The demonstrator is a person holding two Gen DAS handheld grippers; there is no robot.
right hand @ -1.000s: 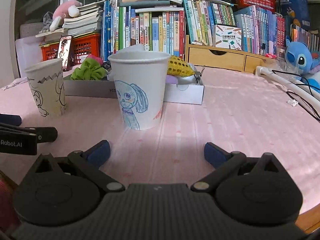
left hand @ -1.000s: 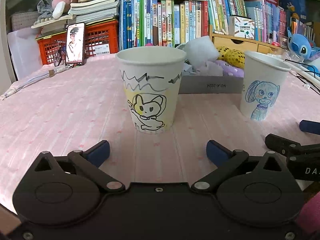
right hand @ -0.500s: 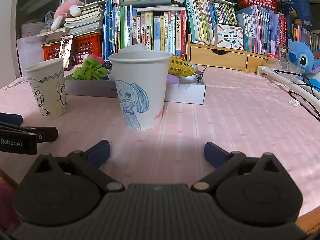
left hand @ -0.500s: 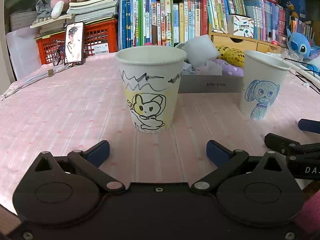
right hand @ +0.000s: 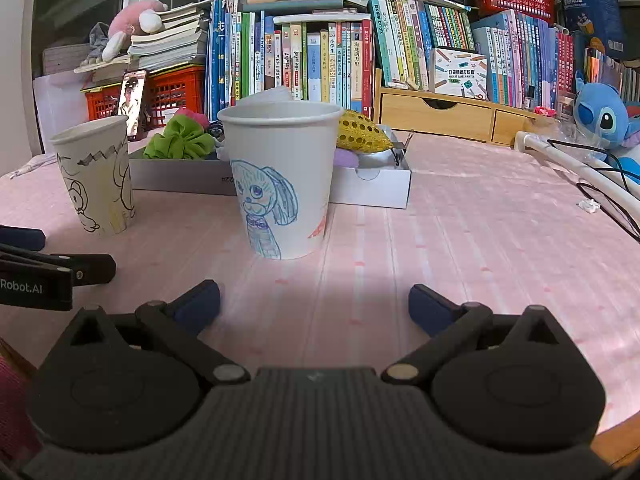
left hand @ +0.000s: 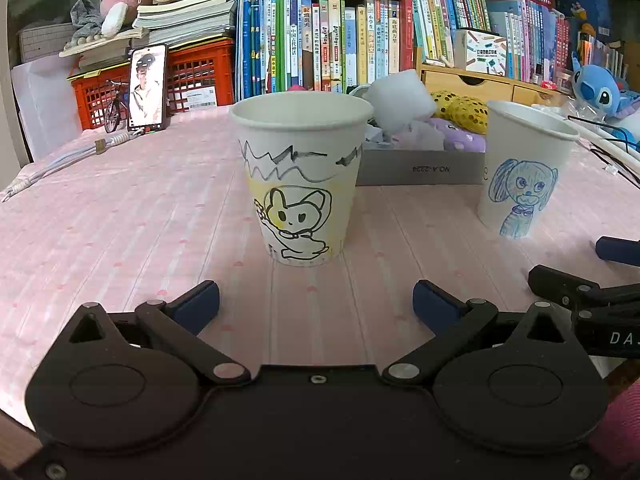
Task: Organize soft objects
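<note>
A shallow grey box [left hand: 420,168] [right hand: 372,188] at the back of the pink table holds soft things: a white foam block [left hand: 400,100], a yellow sequin toy [left hand: 464,110] [right hand: 360,136], a purple plush [left hand: 460,140] and a green scrunchie [right hand: 180,142]. A paper cup with a yellow-and-black drawing [left hand: 300,176] [right hand: 96,176] stands upright before my left gripper [left hand: 316,304], which is open and empty. A cup with a blue dog drawing [right hand: 280,176] [left hand: 524,168] stands upright before my right gripper [right hand: 314,306], also open and empty.
A row of books [right hand: 320,60], a red crate [left hand: 192,76] and a propped phone [left hand: 147,88] line the back. A wooden drawer unit [right hand: 440,116], a blue plush [right hand: 604,116] and black cables [right hand: 608,196] sit at the right. A white cable [left hand: 60,160] lies at the left.
Both views have shifted very slightly; the cups and the box have not moved and both grippers stay open.
</note>
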